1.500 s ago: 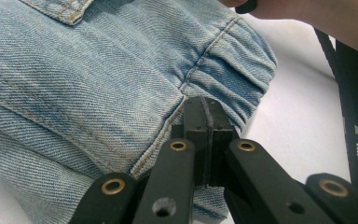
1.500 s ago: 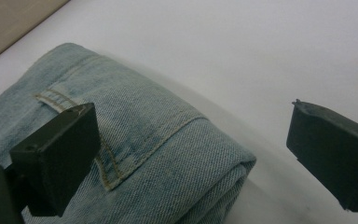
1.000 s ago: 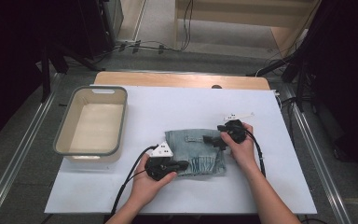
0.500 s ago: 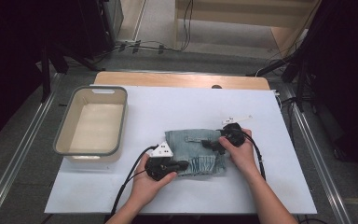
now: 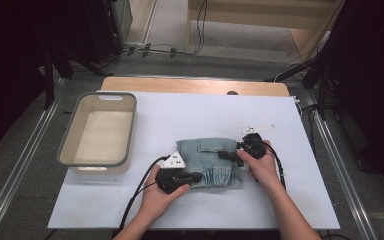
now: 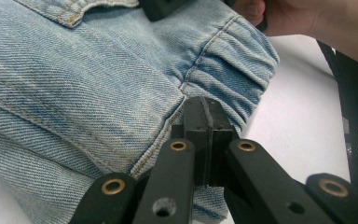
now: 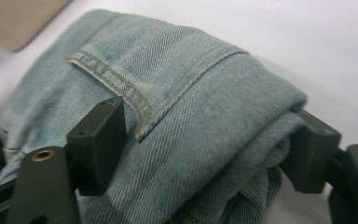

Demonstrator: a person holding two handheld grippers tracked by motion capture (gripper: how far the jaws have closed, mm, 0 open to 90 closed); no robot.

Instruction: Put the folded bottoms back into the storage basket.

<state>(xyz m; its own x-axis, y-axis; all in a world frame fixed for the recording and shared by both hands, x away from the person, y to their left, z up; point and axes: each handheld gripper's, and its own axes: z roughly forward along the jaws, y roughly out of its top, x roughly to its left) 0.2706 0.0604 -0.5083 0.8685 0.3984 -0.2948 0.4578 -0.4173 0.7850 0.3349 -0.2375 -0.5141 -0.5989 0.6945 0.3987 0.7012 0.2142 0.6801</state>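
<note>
Folded denim garment (image 5: 209,162) lying at counter (image 5: 190,115) middle, right of beige tub (image 5: 99,132). Left gripper (image 5: 196,176) pinching near hem, jaws nearly closed. Right gripper (image 5: 225,154) straddling right fold, jaws wide.

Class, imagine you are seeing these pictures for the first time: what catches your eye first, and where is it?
First, the folded denim garment at the middle of the white table, with a hand-held gripper at each side. The left gripper has its jaws closed on the near-left edge of the fabric, while the right gripper straddles the thick fold at the right with its jaws wide apart. To the left stands a beige tub.
</note>
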